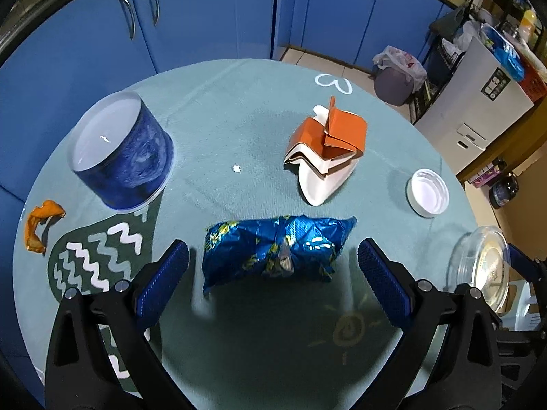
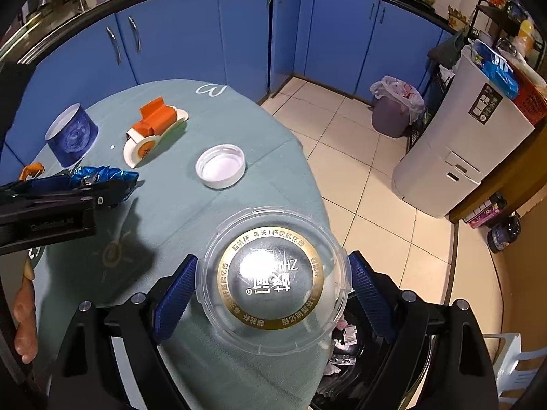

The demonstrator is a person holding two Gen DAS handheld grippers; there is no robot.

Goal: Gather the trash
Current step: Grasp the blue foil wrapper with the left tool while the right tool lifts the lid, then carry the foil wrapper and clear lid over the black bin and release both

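Note:
A crumpled blue foil wrapper (image 1: 273, 249) lies on the teal tablecloth (image 1: 239, 119). My left gripper (image 1: 273, 280) stands open just above it, one blue pad on each side and neither touching. In the right wrist view the same gripper (image 2: 68, 191) reaches in from the left over the wrapper (image 2: 102, 174). My right gripper (image 2: 273, 294) is shut on a clear plastic lid (image 2: 273, 225) with a gold ring. It holds the lid at the table's edge, above a dark bin of scraps (image 2: 342, 358). The lid (image 1: 478, 266) also shows at the right of the left wrist view.
On the cloth are a blue tub (image 1: 119, 150), an orange peel (image 1: 37, 225), a folded orange-and-white carton (image 1: 328, 147), a white cap (image 1: 427, 196) and a white crumb (image 1: 236, 168). Blue cabinets (image 2: 205, 34) stand behind. A lined waste bin (image 2: 393, 112) and a white appliance (image 2: 454, 143) are on the tiled floor.

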